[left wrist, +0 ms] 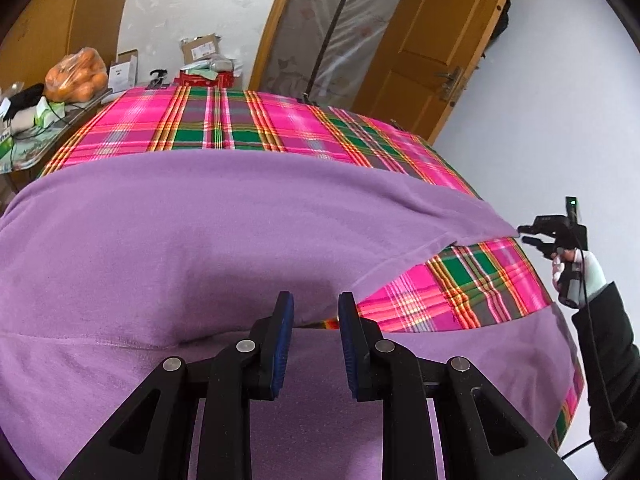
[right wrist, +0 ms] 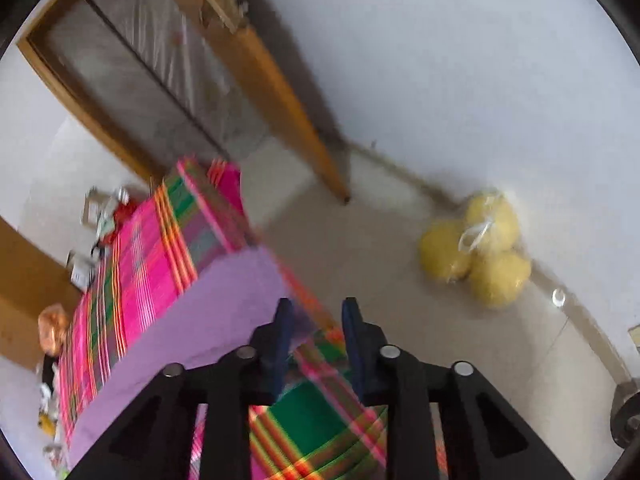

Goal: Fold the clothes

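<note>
A purple garment (left wrist: 200, 240) lies spread over a table covered in pink plaid cloth (left wrist: 240, 120). My left gripper (left wrist: 316, 312) hovers over the garment's near part, jaws apart, nothing pinched between the blue pads. At the table's right edge, a gloved hand (left wrist: 588, 272) holds my right gripper (left wrist: 526, 234) at the garment's pointed right corner. In the blurred right wrist view the right gripper (right wrist: 318, 316) is open. The purple garment (right wrist: 208, 312) ends beside its left finger, and plaid cloth (right wrist: 152, 248) shows through the gap.
A bag of oranges (left wrist: 76, 76), boxes (left wrist: 200, 48) and clutter stand beyond the table's far left. A wooden door (left wrist: 432, 40) stands behind. On the floor by the wall right of the table lies a bag of yellow fruit (right wrist: 476, 252).
</note>
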`<state>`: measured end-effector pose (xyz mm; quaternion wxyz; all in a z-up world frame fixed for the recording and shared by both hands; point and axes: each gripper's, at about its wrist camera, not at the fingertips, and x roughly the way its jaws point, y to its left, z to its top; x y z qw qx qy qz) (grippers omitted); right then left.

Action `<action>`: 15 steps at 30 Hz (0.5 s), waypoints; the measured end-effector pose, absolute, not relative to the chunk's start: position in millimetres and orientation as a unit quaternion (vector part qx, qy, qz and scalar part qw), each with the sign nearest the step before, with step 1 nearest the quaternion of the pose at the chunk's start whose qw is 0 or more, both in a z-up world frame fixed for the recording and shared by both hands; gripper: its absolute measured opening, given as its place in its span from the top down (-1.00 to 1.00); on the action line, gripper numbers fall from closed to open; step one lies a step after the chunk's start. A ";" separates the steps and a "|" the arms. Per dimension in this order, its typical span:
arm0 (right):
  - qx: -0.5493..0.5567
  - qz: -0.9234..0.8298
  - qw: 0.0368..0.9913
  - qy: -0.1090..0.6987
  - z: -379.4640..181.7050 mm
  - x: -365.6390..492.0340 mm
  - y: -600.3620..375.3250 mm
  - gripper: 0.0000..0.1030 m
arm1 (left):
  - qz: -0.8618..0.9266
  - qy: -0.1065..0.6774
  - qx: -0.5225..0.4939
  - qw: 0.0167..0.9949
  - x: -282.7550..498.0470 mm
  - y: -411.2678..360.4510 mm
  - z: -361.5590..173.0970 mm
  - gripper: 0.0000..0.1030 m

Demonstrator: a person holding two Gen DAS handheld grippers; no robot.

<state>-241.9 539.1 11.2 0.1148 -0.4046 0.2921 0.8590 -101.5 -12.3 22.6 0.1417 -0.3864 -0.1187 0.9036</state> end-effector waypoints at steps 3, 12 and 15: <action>-0.383 0.875 0.089 0.284 24.3 -248.2 545.5 0.23 | 0.903 -0.119 -0.388 0.142 -105.8 -7.1 23.0 0.54; -0.482 0.863 -0.020 0.152 -2.5 -321.0 508.2 0.18 | 0.901 -0.113 -0.393 0.148 -117.1 10.4 22.8 0.54; -0.481 0.860 -0.048 0.163 -5.5 -328.2 506.0 0.36 | 0.901 -0.119 -0.391 0.148 -120.3 11.3 21.6 0.54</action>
